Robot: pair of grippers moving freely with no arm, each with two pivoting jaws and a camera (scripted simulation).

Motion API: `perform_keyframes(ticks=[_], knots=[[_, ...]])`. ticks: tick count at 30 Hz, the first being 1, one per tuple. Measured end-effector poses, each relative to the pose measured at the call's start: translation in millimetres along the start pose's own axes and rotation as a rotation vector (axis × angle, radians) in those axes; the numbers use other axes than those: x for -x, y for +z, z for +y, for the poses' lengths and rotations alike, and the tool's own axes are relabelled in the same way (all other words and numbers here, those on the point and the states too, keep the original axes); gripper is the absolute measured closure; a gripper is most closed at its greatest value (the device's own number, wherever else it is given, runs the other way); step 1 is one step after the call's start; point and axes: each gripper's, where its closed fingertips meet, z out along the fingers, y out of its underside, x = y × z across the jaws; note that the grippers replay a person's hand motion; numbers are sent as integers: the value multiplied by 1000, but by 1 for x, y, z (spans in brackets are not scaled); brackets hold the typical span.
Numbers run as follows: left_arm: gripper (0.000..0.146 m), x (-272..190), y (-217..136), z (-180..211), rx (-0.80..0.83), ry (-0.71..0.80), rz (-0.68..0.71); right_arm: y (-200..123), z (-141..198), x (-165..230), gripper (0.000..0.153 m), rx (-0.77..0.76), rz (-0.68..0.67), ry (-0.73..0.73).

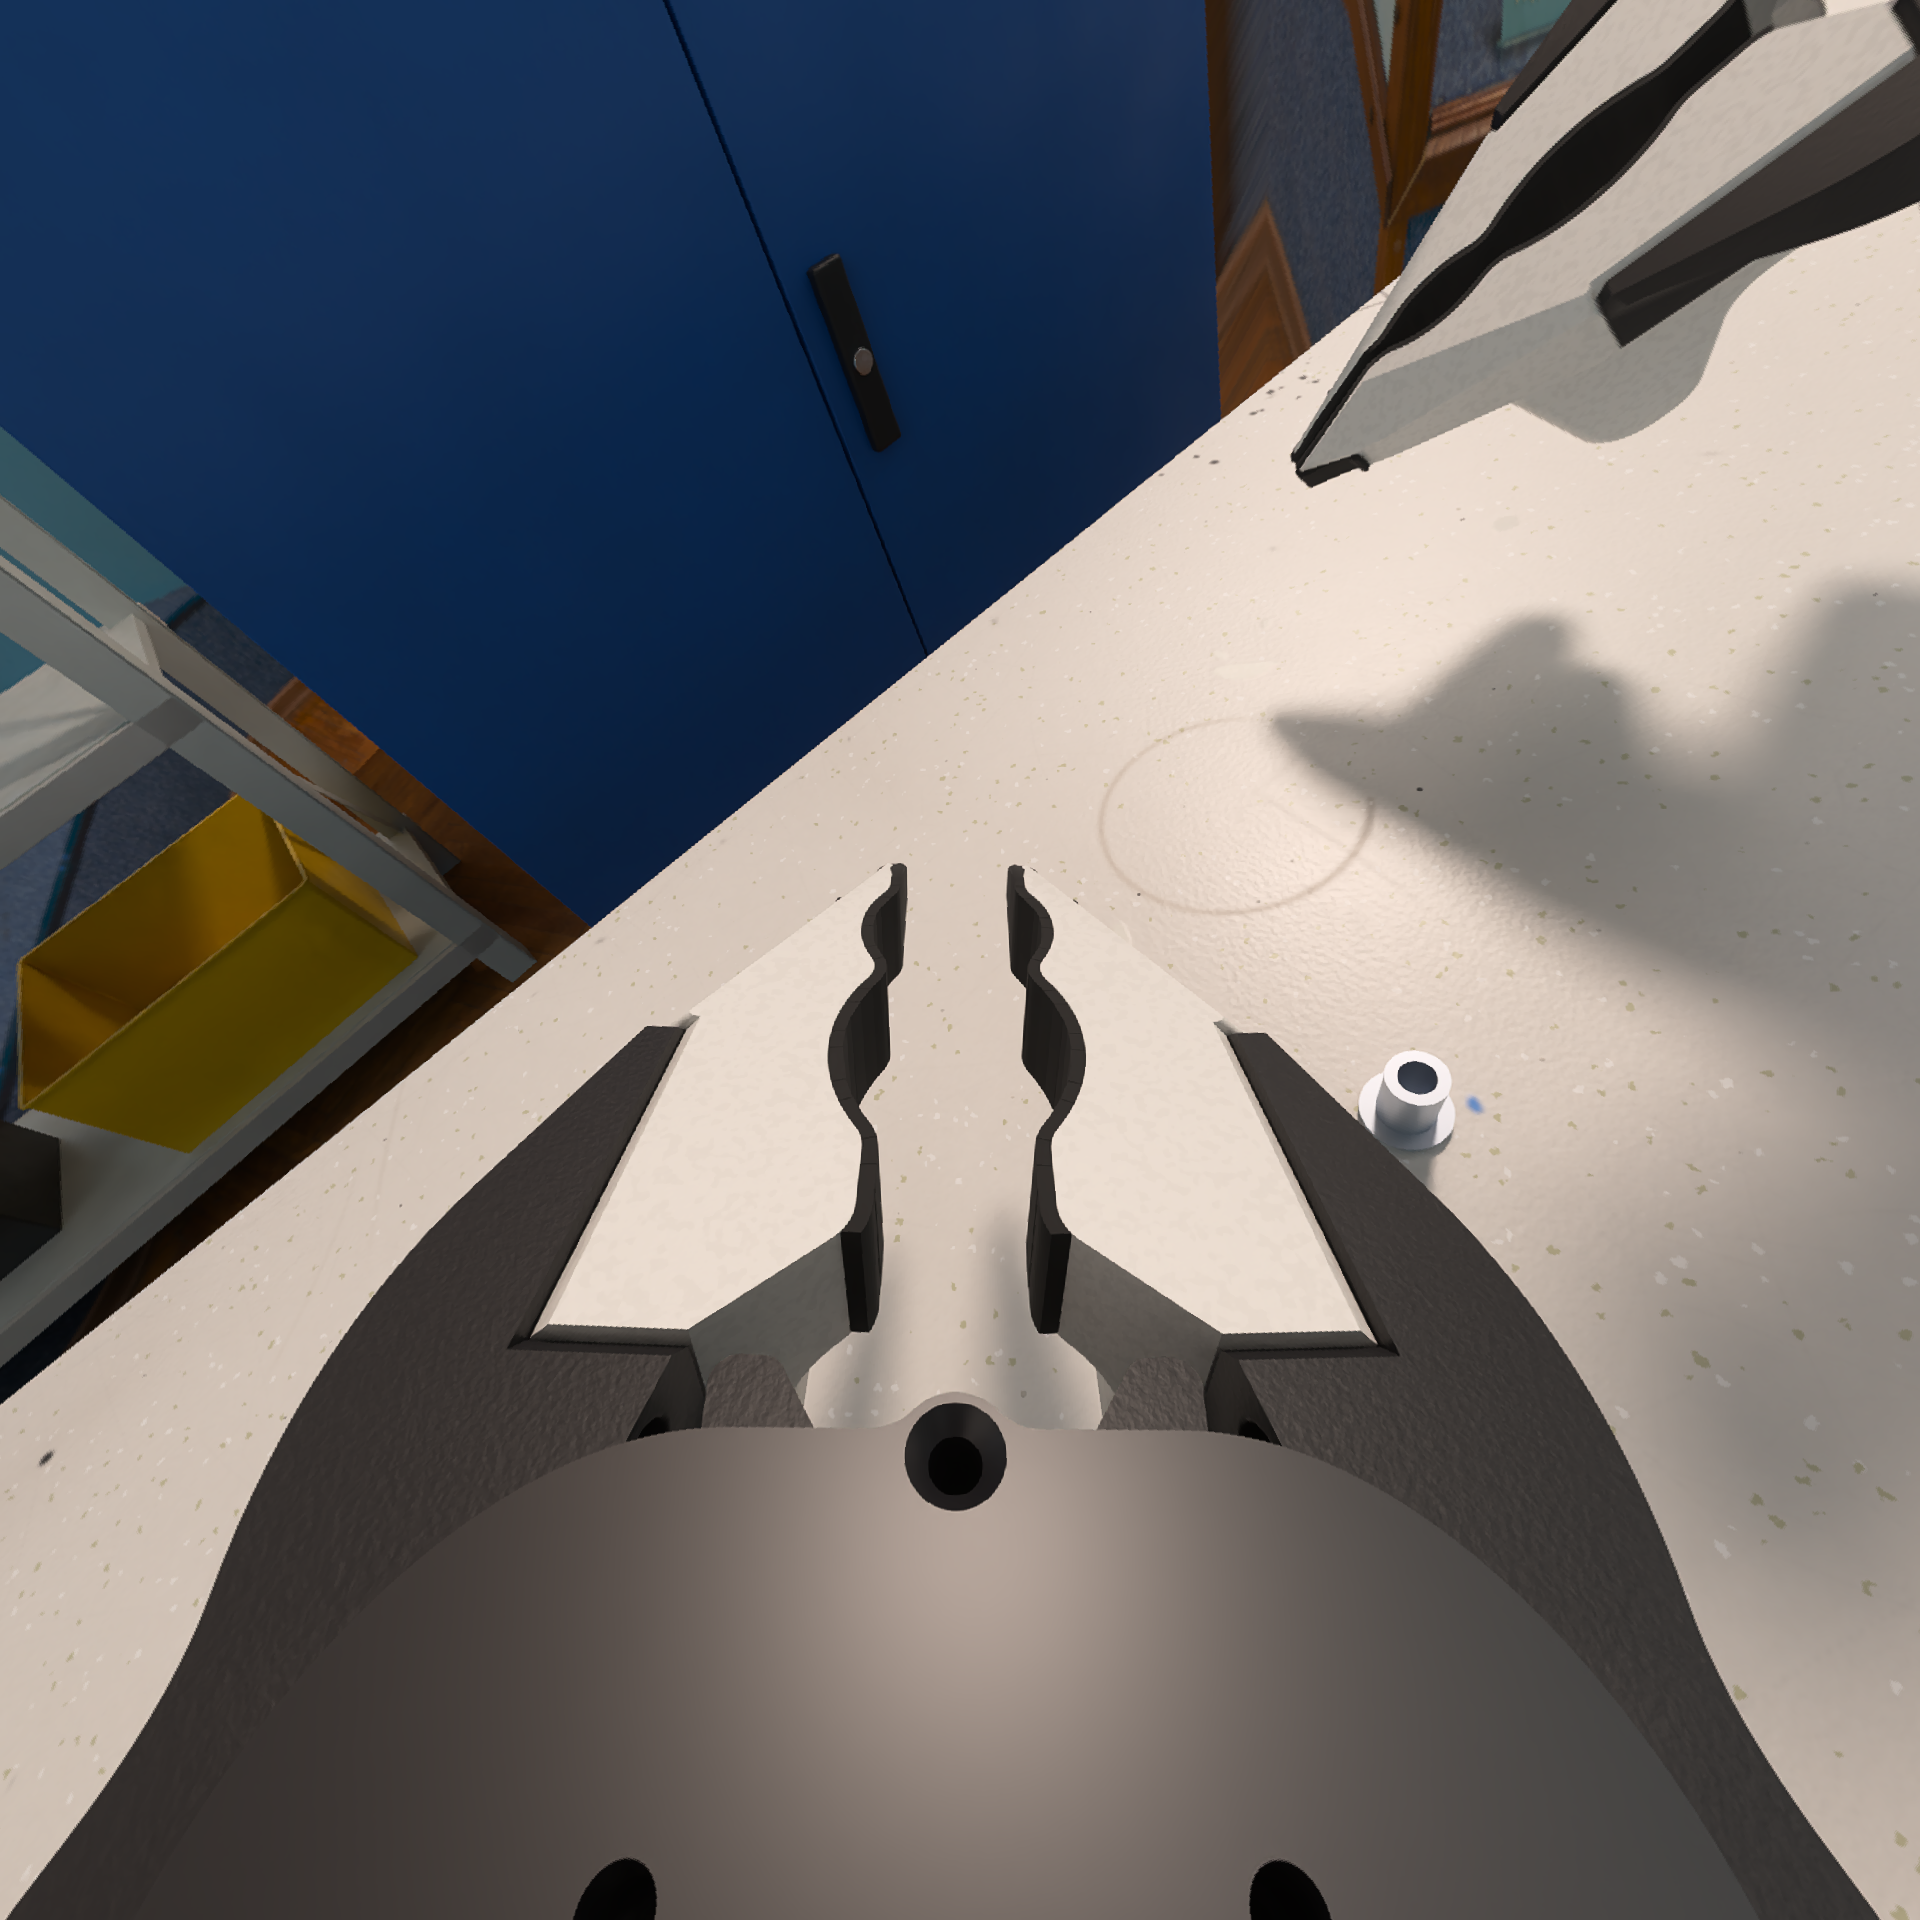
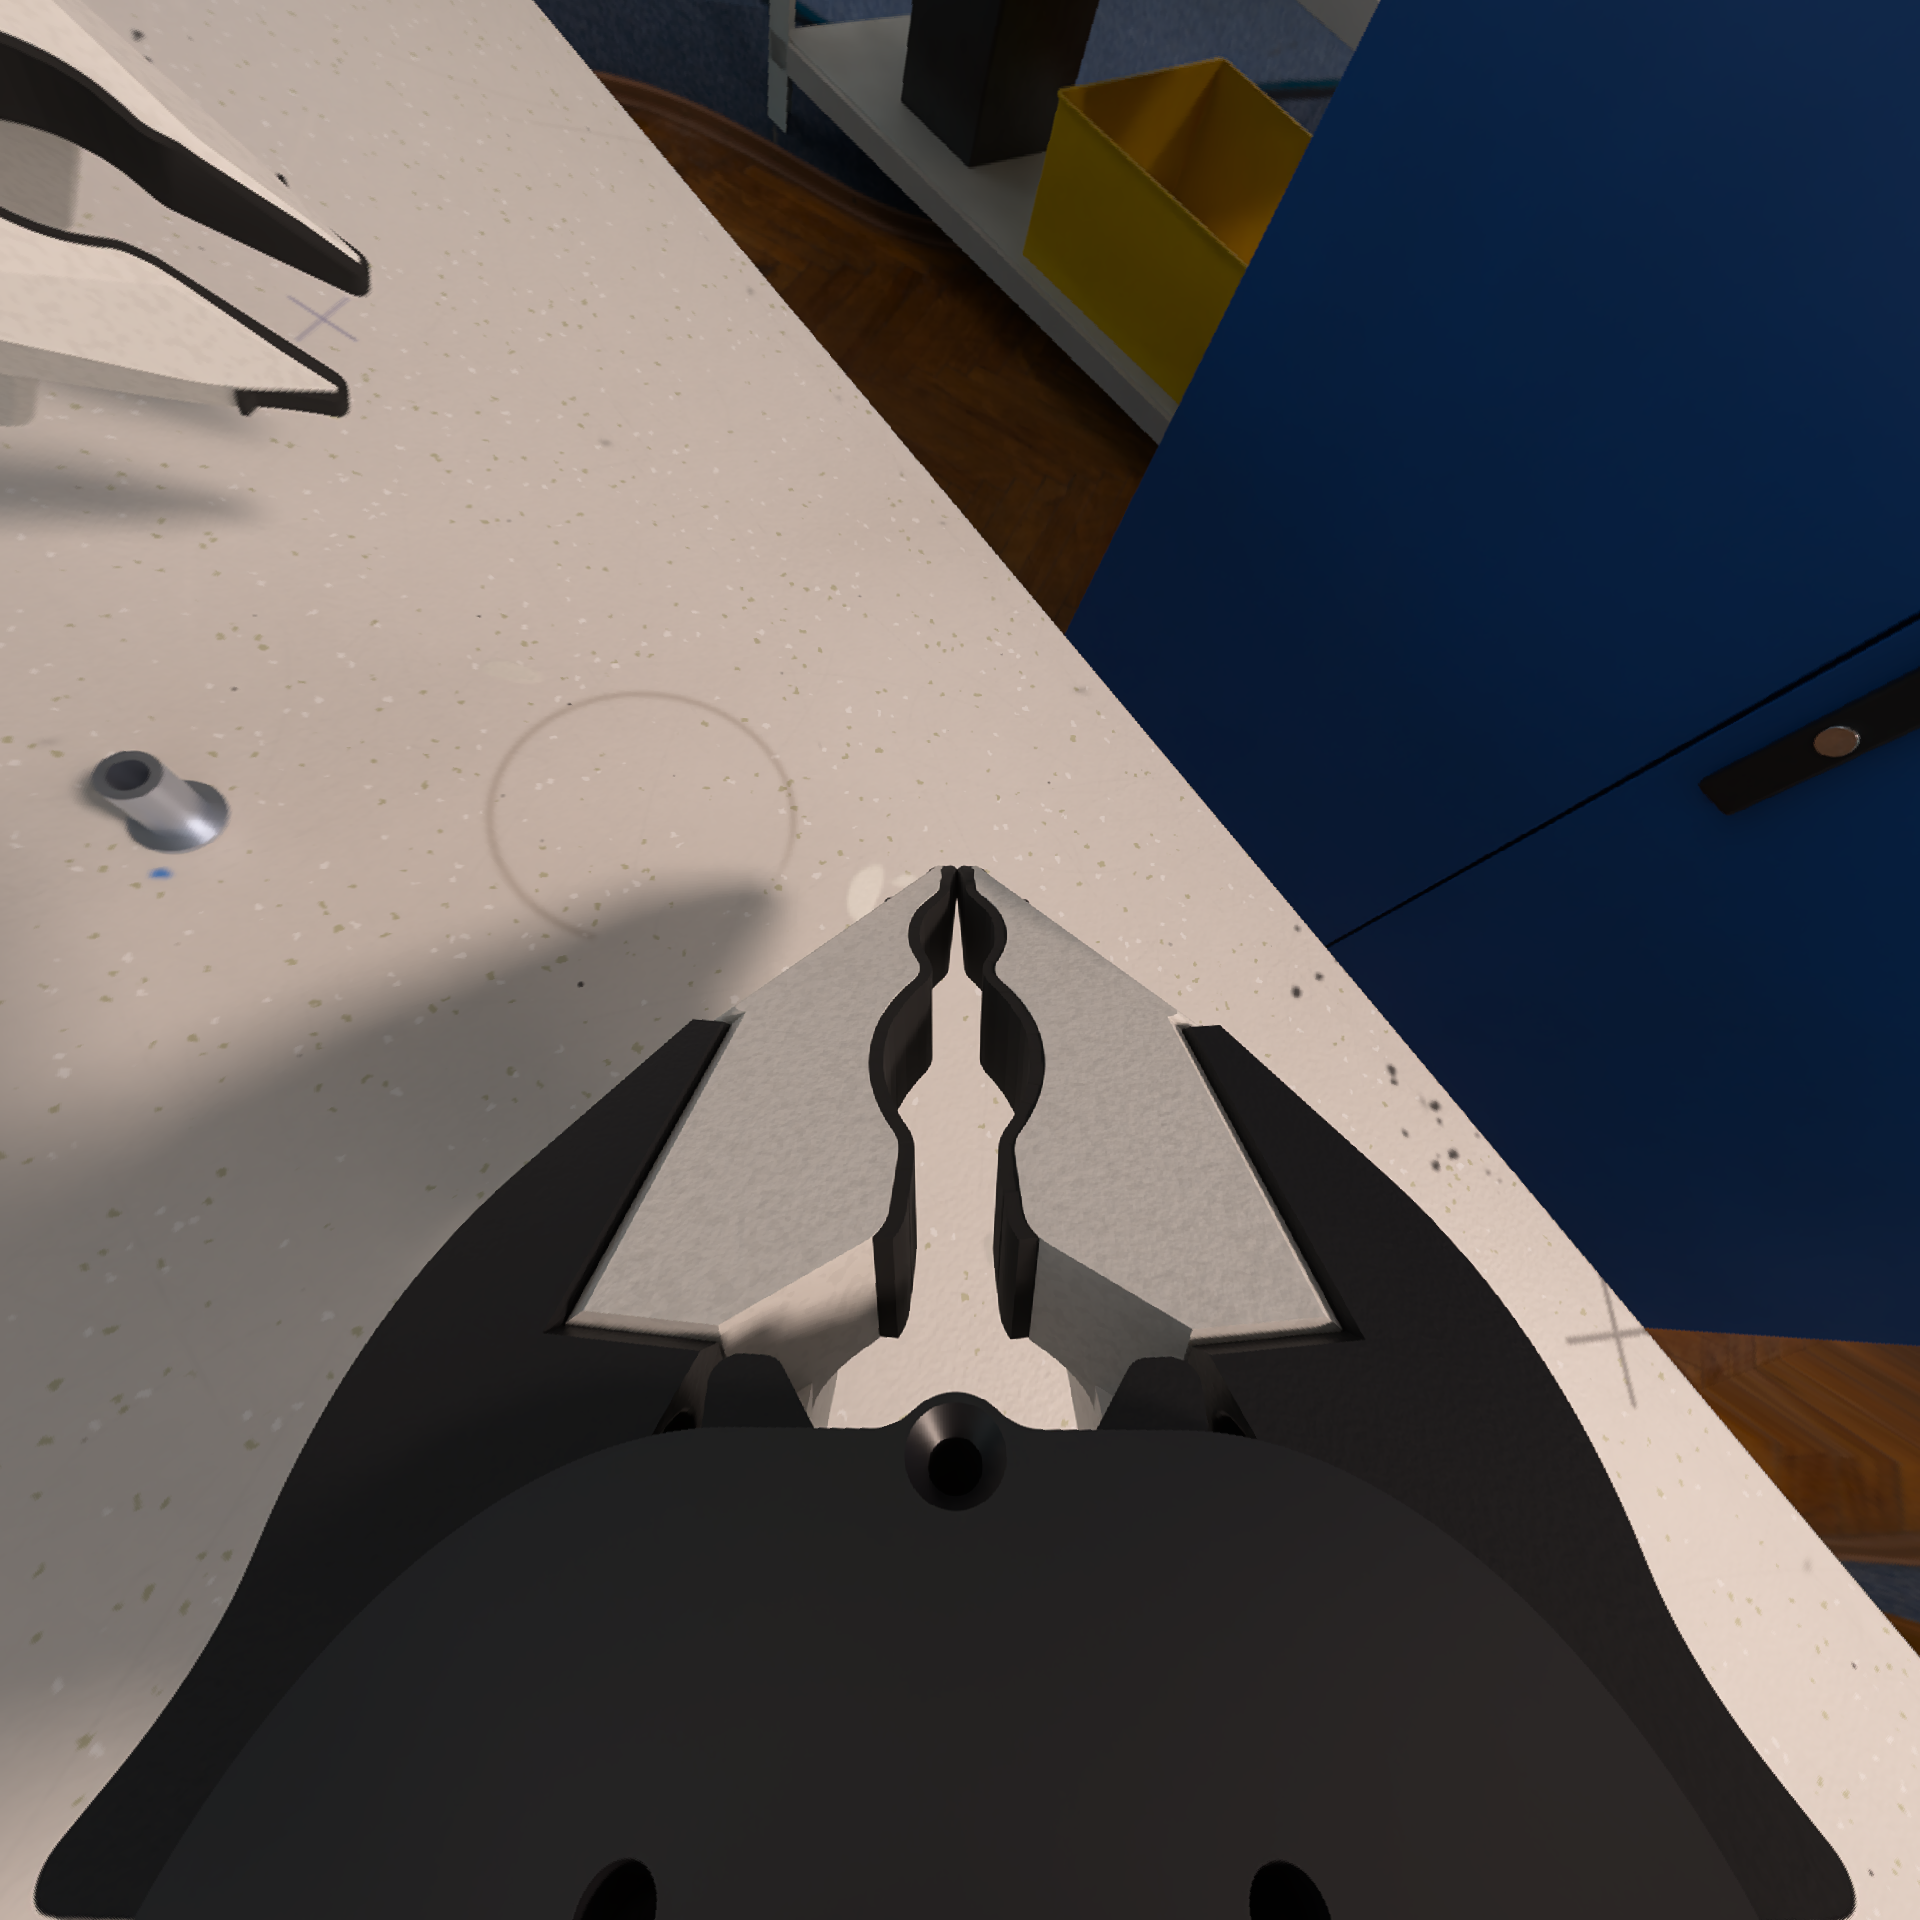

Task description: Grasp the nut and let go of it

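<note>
nut loose on the surface, outside both sets of fingers

in the left wrist view, the left gripper [image 1: 956, 883] hangs over the speckled cream surface [image 1: 1558, 1351] with its fingers [image 1: 873, 1039] apart and only bare surface showing in the gap. the nut [image 1: 1410, 1099], a small silver flanged sleeve with a dark bore, lies on the surface just beside the outer edge of the right-hand finger, clear of the gap and not between the tips. a tiny blue dot [image 1: 1473, 1104] sits on the surface right next to it. farther out a faint ring [image 1: 1236, 816] is marked on the surface, and beyond it the right gripper [image 1: 1335, 462] reaches in from the upper right, its tips together.

in the right wrist view, the right gripper [image 2: 956, 873] has its fingers [image 2: 904, 1039] together at the tips, with nothing held; only the scalloped hollows lower down stay open. the ring [image 2: 639, 816] lies just ahead and to the left of the tips. the nut [image 2: 158, 802] lies on its side well to the left of them, bore turned toward the camera, with the blue dot [image 2: 159, 874] close by. the left gripper [image 2: 348, 332] shows at the upper left, tips apart, beyond the nut.

past the surface edge stand a blue cabinet [image 1: 520, 364] and a yellow bin [image 1: 197, 977] on a shelf.
</note>
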Motion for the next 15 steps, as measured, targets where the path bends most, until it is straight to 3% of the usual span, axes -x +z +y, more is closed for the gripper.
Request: perform_keyframes(ticks=[8, 15], knots=[[127, -3, 0, 0, -6, 0, 11, -49, 6, 6, 152, -89, -65, -4], [127, -14, -1, -4, -31, 30, 80, -90, 75, 41, 140, 94, -309, -157]])
